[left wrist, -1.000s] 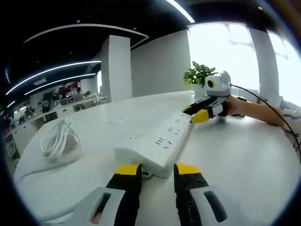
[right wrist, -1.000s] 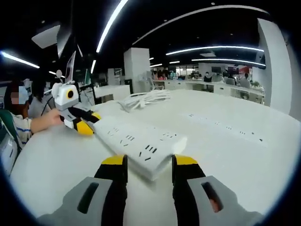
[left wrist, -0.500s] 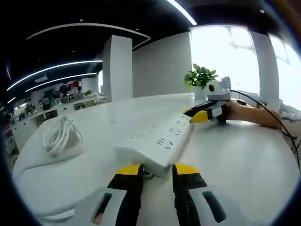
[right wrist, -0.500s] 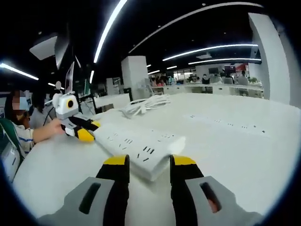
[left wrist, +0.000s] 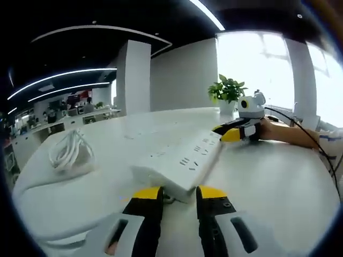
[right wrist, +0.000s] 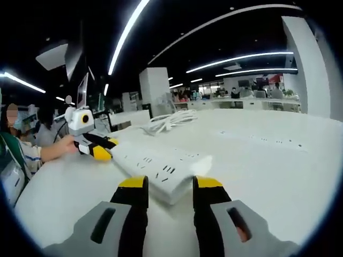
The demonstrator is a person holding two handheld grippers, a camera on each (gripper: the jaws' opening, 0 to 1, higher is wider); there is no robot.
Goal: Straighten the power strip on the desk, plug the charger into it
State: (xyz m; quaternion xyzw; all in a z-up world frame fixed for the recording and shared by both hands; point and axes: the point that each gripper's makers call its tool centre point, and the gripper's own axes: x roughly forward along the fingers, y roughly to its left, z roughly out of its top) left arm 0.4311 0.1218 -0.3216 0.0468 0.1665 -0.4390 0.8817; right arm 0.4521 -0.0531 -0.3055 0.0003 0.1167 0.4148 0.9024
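A long white power strip lies on the white desk, running away from my left gripper. That gripper is open, its yellow-tipped jaws just short of the strip's near end with nothing between them. At the strip's far end is my right gripper, held by a hand. In the right gripper view the same strip stretches from my open right gripper to the left gripper. A coiled white charger cable lies off to the side, and is seen again behind the strip.
A potted plant stands at the desk's far edge by a bright window. A row of socket slots is set in the desktop to the right. A person sits at the left, with office desks beyond.
Both grippers stay at the strip's two ends. Each view's jaws stand slightly closer together than a second ago. The strip lies almost where it was.
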